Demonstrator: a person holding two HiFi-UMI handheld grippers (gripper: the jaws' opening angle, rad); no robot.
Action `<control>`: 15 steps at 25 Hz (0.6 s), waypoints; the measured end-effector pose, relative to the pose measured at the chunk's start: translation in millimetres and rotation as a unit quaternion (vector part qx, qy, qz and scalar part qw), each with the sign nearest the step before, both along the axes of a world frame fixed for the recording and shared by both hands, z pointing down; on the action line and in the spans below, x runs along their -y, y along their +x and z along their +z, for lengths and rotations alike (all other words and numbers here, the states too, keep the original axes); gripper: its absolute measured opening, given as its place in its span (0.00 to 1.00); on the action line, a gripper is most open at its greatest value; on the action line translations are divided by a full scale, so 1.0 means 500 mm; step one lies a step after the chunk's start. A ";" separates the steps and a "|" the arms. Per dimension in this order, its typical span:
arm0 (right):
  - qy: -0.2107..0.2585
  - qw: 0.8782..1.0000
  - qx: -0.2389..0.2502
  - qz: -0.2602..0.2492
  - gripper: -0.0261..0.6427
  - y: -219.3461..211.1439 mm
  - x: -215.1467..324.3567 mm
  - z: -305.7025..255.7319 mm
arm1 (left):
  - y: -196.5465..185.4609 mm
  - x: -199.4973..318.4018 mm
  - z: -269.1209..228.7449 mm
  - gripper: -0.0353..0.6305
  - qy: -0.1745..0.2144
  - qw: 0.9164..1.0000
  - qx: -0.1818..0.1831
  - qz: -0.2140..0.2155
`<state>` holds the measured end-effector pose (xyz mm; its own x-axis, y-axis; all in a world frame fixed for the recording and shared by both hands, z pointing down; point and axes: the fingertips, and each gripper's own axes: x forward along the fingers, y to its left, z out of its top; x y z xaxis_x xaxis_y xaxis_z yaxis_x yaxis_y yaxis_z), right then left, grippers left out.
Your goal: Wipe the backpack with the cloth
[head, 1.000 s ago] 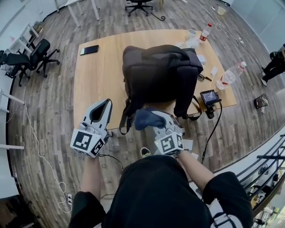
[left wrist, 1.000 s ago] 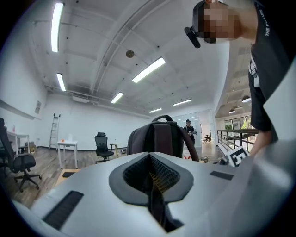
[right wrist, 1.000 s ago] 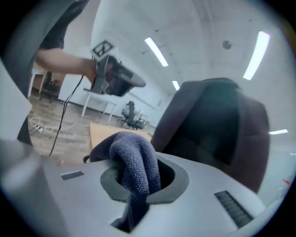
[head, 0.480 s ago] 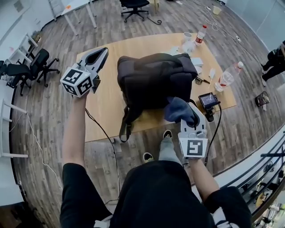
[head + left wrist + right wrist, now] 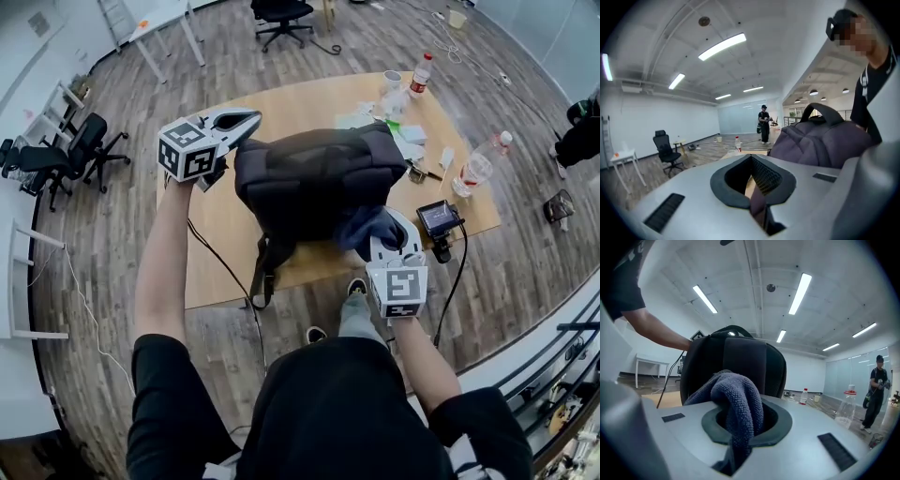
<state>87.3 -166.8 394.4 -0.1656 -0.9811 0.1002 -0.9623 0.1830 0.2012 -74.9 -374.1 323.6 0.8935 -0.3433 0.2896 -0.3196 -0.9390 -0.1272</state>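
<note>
Right fingers [image 5: 797,446] on cloth [image 5: 740,399], beside backpack [image 5: 314,178]

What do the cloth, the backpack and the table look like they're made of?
Cloth: blue-grey, knobbly looped weave, probably microfibre, matte.
Backpack: dark woven synthetic fabric, likely nylon or polyester; smooth and matte, with soft folds.
Table: light wood or wood-look laminate with a smooth top; the grain is too faint to tell which.

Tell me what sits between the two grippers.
The dark grey fabric backpack stands between the left gripper and the right gripper, plainest in the head view.
</note>
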 end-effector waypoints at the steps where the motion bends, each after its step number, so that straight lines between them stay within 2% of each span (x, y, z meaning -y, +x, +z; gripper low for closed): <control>1: -0.003 1.000 0.003 -0.009 0.08 0.002 0.010 0.002 | 0.003 -0.010 0.005 0.08 -0.013 1.000 -0.004 0.016; 4: -0.012 1.000 0.004 -0.020 0.08 0.010 0.035 0.004 | 0.016 -0.049 0.018 0.08 -0.013 0.998 0.011 0.055; 8: -0.026 0.999 0.015 -0.026 0.08 0.040 0.069 0.012 | 0.027 -0.136 0.037 0.08 -0.047 0.993 0.010 0.109; 12: -0.051 0.997 0.016 -0.059 0.08 0.058 0.147 0.020 | 0.038 -0.255 0.041 0.08 -0.084 0.986 -0.035 0.141; 15: -0.083 0.993 -0.023 -0.084 0.08 0.037 0.241 0.021 | 0.043 -0.318 0.037 0.08 -0.102 0.986 -0.075 0.112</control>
<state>105.6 -287.4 404.8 -0.3175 -0.9095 0.2684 -0.9059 0.3746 0.1977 -53.4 -215.2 341.9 0.9783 -0.0803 0.1912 -0.1015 -0.9894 0.1040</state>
